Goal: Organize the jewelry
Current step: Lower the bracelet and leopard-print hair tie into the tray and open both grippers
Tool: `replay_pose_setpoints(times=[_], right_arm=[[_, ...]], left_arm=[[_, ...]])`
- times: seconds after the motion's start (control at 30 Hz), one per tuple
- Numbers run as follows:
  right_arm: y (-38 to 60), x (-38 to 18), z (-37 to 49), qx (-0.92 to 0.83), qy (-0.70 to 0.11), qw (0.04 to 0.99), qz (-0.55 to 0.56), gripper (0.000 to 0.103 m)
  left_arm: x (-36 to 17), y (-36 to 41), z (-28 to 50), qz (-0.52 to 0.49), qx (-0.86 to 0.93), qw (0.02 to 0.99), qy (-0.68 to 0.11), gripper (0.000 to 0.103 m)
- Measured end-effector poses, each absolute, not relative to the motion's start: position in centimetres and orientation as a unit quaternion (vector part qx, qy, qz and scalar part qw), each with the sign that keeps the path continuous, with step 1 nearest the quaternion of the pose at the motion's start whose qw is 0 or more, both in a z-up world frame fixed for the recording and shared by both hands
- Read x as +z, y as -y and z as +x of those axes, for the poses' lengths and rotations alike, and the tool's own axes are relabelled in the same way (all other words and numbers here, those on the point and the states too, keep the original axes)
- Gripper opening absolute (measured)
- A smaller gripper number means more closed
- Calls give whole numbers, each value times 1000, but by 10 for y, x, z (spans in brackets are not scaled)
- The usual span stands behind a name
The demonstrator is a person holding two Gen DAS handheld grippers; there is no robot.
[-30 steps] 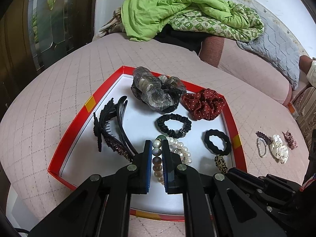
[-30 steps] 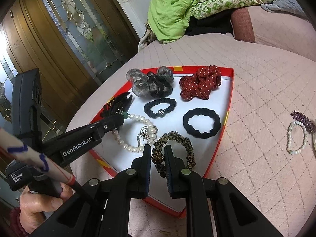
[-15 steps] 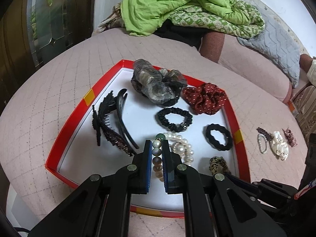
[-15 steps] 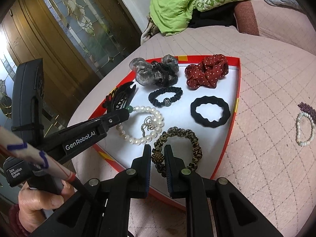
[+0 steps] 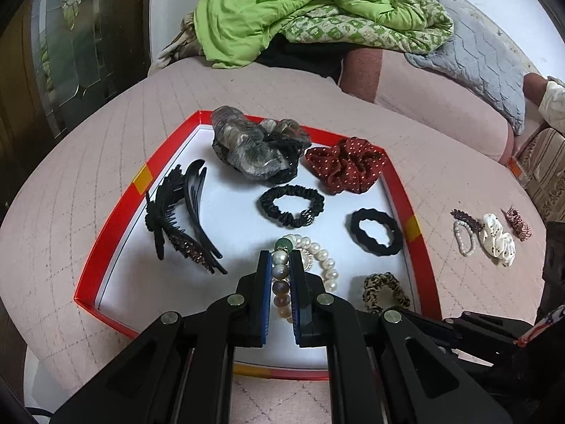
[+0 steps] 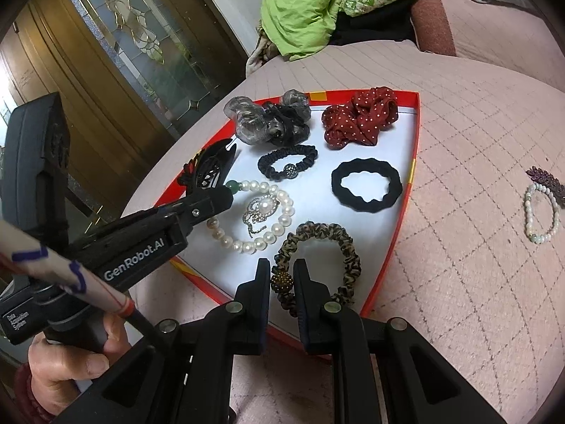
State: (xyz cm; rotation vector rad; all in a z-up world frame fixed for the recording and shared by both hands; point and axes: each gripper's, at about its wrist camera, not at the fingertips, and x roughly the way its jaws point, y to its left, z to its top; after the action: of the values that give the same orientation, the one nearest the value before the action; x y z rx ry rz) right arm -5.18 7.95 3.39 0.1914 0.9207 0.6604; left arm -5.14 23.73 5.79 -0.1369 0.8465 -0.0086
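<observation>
Left claw (image 5: 280,265): my fingers are clamped on the pearl bracelet (image 5: 319,258), gripping its larger beads at the near end.
Right claw (image 6: 282,275): narrow, pinched on the sparkly bead of the leopard hair tie (image 6: 319,247).
Tray (image 5: 116,228): one, red-rimmed with a white floor, lying on the pink quilted bed (image 5: 70,162).
Scrunchies in tray: two (one sheer grey-black (image 5: 252,150), one dark red with white dots (image 5: 348,169)).
Hair ties in tray: three, namely the thin black one with a bead (image 5: 291,206), the plain thick black one (image 5: 376,231), and the leopard one I hold, near the tray's front corner.
Hair clips in tray: at least two dark ones (image 5: 183,217) along the left side, overlapping (exact count unclear).
Brooch: one, lying inside the pearl loop (image 6: 261,208).
Outside the tray: four small pieces in a cluster to the right, namely a small pearl bracelet (image 5: 464,236), a white scrunchie (image 5: 496,240), and two dark reddish clips (image 5: 466,217).
Person: one hand (image 6: 70,364) on the left claw's handle.
</observation>
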Motion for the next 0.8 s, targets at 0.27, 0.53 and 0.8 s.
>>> replay_pose_setpoints(times=[0.27,0.53,0.8], right_arm=[[-84,33,-51,314,-442,836,90,15],[-90,32,-51,315,-444,835,84,15],[-96,30,-49,314,-448,834,75,15]], left_arm=[[51,-241,-51,-58,8,902,-427,9],[45,-250,-50,-56,25,896,-440,9],[42,-255,-52,-52,32,891,-450,9]])
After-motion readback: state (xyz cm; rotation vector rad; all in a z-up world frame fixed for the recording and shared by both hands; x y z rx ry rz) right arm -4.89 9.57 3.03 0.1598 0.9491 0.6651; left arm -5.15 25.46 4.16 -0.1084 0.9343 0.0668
